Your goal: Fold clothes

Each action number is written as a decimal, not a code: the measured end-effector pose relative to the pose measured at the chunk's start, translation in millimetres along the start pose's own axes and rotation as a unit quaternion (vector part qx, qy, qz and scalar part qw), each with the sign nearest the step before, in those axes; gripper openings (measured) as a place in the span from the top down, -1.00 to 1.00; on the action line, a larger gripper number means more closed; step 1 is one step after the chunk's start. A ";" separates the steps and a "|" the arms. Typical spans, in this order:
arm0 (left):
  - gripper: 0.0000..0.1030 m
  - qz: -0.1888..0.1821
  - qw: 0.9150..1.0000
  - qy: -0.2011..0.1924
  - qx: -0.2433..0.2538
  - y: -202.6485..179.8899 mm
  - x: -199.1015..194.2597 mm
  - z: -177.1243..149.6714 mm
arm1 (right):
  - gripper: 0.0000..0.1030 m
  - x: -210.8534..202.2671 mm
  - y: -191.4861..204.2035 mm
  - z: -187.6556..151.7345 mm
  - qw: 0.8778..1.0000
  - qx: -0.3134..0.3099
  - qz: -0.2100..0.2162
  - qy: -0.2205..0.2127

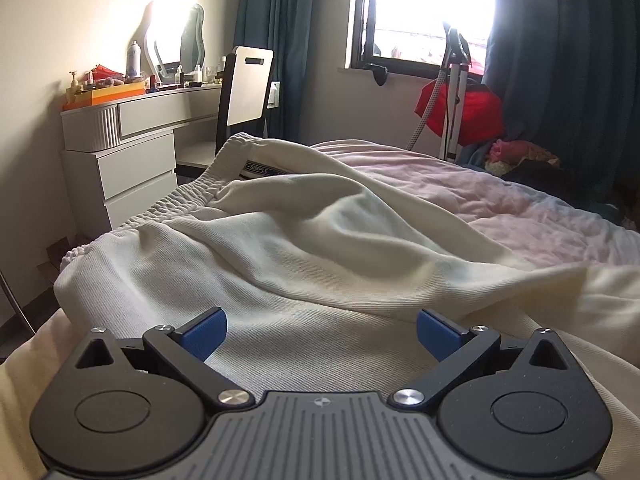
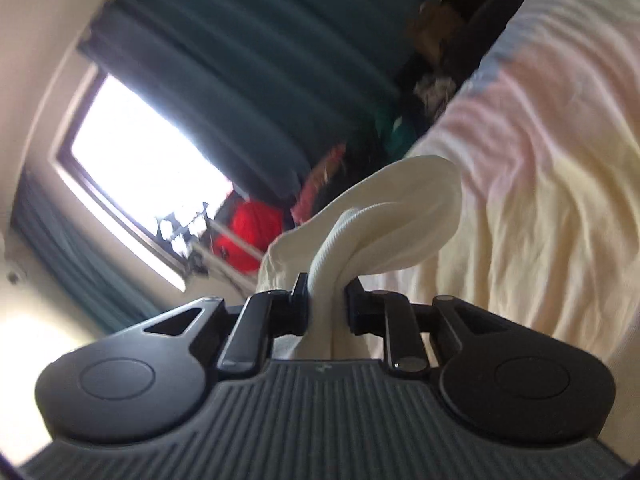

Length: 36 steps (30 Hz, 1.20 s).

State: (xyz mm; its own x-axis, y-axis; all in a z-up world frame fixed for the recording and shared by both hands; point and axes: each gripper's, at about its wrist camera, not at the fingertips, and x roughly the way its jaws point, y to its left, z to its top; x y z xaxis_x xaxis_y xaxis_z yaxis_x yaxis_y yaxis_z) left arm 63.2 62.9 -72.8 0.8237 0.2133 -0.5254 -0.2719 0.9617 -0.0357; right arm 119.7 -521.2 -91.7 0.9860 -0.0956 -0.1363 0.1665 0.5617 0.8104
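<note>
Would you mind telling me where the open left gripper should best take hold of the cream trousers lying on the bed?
Probably the elastic waistband of the cream trousers, approached from the near side along the bed. Its gathered, thick edge stands slightly raised, giving the open left gripper a firm ridge to pinch.

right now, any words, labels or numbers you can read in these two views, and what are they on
"-SIMPLE" on the dark tape inside the waistband of the cream trousers; the rest of that tape is folded out of sight.
Print on the white spray can on the dressing table: too small to read.
Small mark on the left gripper body: a symbol, no letters.
Right wrist view: blurred, nothing readable.
</note>
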 end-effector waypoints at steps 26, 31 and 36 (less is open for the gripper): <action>-0.98 -0.040 0.999 0.010 0.008 -12.9 0.2 3.3 | -0.40 38.6 13.0 -58.0 0.914 -0.259 -0.280 0.136; -0.98 -0.044 0.999 0.017 0.012 -12.8 3.3 -0.7 | 0.69 43.1 15.7 -59.0 0.910 -0.251 -0.299 0.138; -0.98 -0.045 0.999 0.020 -0.005 -7.7 8.7 1.1 | 0.73 14.1 34.6 -29.3 0.970 -0.184 -0.157 0.028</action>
State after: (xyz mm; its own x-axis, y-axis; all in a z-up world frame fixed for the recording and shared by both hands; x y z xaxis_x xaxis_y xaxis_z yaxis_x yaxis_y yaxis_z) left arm 73.0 57.6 -76.2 0.8249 0.1183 -0.5528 -0.2018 0.9751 -0.0925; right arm 139.3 -479.0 -82.2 0.8833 -0.2707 -0.3828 0.4379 0.7680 0.4674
